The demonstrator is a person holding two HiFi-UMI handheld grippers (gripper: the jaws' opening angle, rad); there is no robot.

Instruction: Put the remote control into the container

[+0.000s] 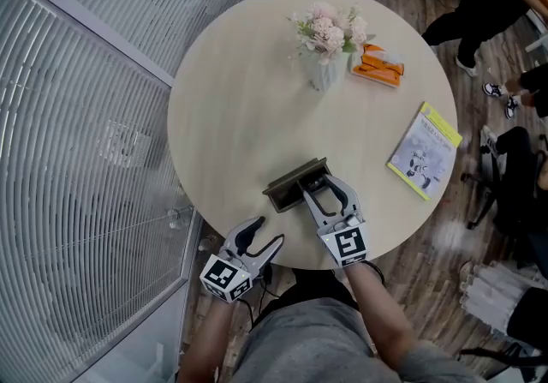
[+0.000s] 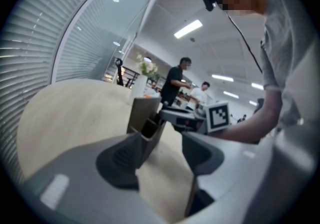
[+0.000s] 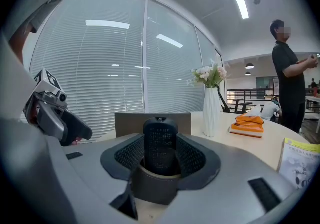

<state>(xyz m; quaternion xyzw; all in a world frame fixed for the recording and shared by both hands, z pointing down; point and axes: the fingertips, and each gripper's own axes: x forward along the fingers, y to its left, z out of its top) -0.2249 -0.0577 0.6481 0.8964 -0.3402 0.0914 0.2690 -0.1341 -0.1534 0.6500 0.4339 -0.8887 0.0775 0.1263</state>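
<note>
Nearest you, at the near edge of the round pale table (image 1: 248,116), your left gripper (image 1: 269,230) hovers with its jaws standing apart. Nothing is between them; only bare tabletop shows through the gap.

Just beyond it and to its right, your right gripper (image 1: 324,188) is clamped on the remote control (image 3: 160,143). The remote is dark and stands upright, with a jaw pad pressed against each of its sides. Its lower end sits in a round brown opening of the container (image 1: 287,182), and its upper part is above the rim. The container is a dark olive box near the table's near edge, and its flat back panel rises just behind the remote.

Farther across the table, a white vase (image 1: 324,73) holds pale pink flowers (image 1: 325,30). An orange packet (image 1: 378,64) lies just beside the vase on its right. A booklet (image 1: 424,152) with a yellow border lies flat near the table's right edge, well apart from the container.

Beyond the table, a person (image 3: 289,82) in dark clothes stands on the wooden floor.
</note>
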